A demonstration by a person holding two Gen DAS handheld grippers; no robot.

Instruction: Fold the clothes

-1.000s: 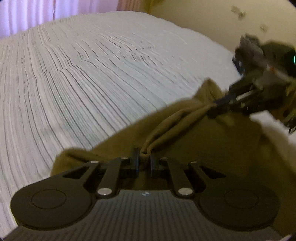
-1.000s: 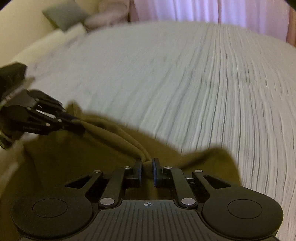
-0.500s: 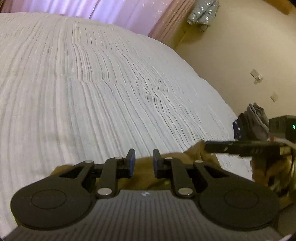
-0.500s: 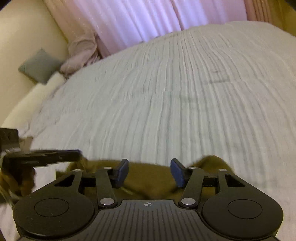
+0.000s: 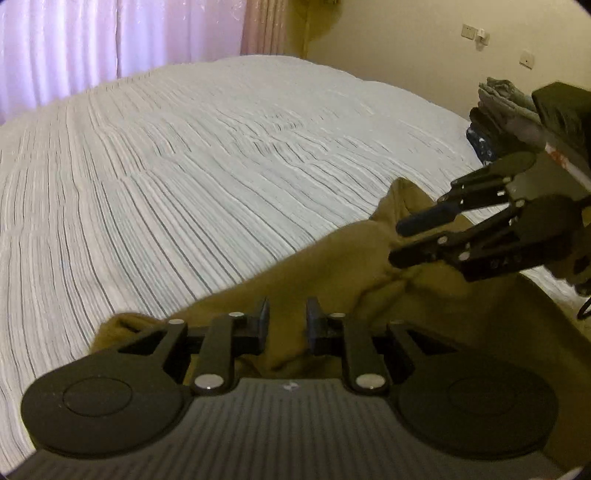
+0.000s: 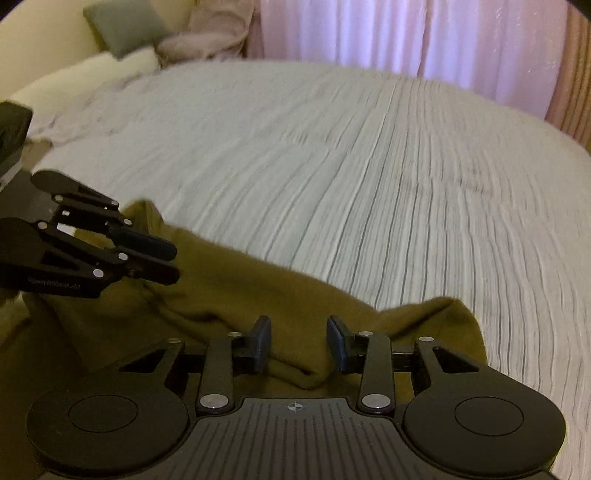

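Olive-brown garment (image 5: 325,266) lies bunched on the striped bedspread (image 5: 184,166) just ahead of both tools | left gripper (image 5: 284,326) parted narrowly over cloth, gripping nothing | right gripper (image 6: 298,341) spread wider astride a ridge | no neat fold visible, most folding apparently remains

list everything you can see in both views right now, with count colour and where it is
garment: 1, olive brown, rumpled on the near edge of the bed
bedspread: 1, white with thin dark stripes, covers the bed
curtains: pale pink, behind the far side of the bed
cushions: 2, one grey-green, one dusty pink, far left corner
stack of folded clothes: 1, grey and dark, right edge of the bed
wall sockets: 2, white, on the cream wall
left claw: 1, black, open over the garment
right claw: 1, black, open astride a fold of the garment
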